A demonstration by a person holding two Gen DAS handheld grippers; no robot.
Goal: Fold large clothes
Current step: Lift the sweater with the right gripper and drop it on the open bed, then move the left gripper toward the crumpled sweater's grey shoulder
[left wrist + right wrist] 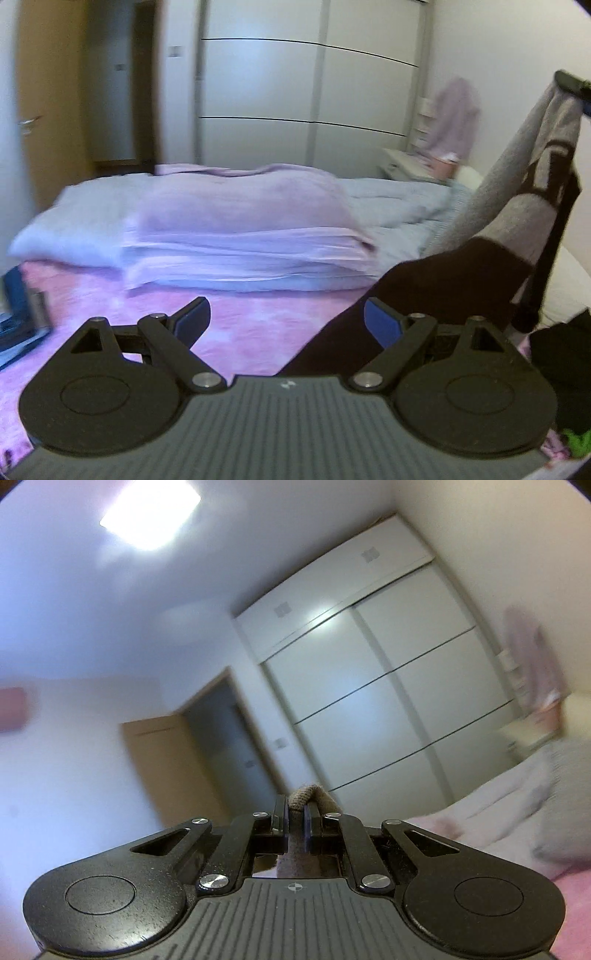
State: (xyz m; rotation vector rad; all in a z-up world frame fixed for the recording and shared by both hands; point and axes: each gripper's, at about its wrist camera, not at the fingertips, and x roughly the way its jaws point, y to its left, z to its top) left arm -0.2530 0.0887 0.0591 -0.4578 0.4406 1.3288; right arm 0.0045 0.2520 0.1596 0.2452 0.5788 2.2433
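Observation:
A grey and dark brown knitted sweater hangs at the right of the left wrist view, lifted by my right gripper at its top edge. Its dark lower part trails down onto the pink bedspread beside my left gripper. The left gripper is open just above the bedspread, with its right finger against the dark fabric. In the right wrist view my right gripper is shut on a fold of the grey knit and points up toward the wardrobe.
A stack of folded lilac and light blue bedding lies across the bed behind the left gripper. A white wardrobe, a wooden door and a bedside table stand beyond. Dark clothes lie at the right.

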